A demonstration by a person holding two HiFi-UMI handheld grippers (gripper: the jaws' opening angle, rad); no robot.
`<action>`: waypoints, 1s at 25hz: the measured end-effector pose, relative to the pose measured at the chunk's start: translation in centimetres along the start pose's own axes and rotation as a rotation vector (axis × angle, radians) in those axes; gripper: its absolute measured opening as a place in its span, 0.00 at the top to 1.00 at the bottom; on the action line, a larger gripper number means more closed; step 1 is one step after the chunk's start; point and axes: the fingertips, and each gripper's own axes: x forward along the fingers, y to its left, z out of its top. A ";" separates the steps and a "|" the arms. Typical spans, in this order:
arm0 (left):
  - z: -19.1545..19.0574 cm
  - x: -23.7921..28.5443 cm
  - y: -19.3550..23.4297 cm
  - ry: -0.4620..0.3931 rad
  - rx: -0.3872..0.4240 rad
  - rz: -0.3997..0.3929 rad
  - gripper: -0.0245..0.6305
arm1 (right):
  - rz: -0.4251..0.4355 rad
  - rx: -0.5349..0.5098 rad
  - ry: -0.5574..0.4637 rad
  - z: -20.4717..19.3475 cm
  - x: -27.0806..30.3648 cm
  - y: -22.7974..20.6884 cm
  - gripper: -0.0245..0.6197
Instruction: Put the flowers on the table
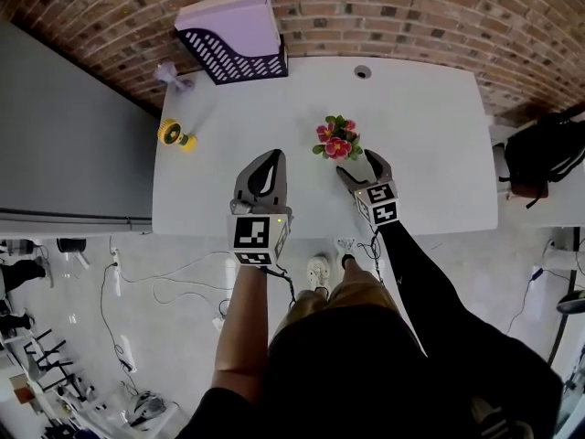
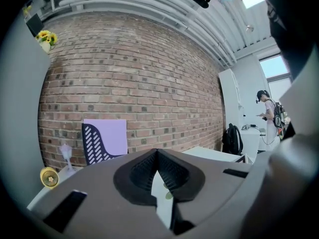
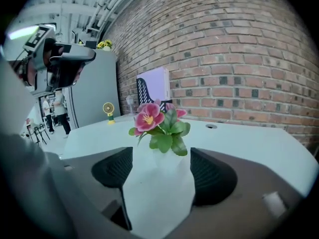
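Pink flowers with green leaves (image 1: 336, 140) stand upright in a small white pot on the white table (image 1: 430, 126). My right gripper (image 1: 358, 165) is open just short of them, and nothing is held. In the right gripper view the flowers (image 3: 158, 126) rise between and a little beyond the spread jaws of the right gripper (image 3: 159, 171), with no visible contact. My left gripper (image 1: 270, 158) hovers over the table's near edge to the left of the flowers. In its own view the left gripper (image 2: 157, 156) is shut, tips touching, with nothing in it.
A dark file tray with a lilac sheet (image 1: 233, 35) stands at the table's back left against the brick wall. A small yellow fan (image 1: 174, 135) and a pale lilac fan (image 1: 169, 73) sit at the left. A grey cabinet (image 1: 64, 126) flanks the left; a black backpack (image 1: 548, 154) is right.
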 end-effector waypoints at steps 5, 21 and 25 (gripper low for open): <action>0.6 -1.7 -0.5 -0.014 0.016 -0.045 0.95 | -0.058 0.002 -0.058 1.8 -3.2 1.1 0.41; 5.6 -5.0 -2.7 -0.095 0.059 -0.124 0.95 | -0.162 -0.080 -0.355 15.6 -15.7 4.6 0.41; 7.4 -5.4 -3.1 -0.122 0.077 -0.127 0.95 | -0.170 -0.105 -0.415 19.0 -18.1 4.9 0.41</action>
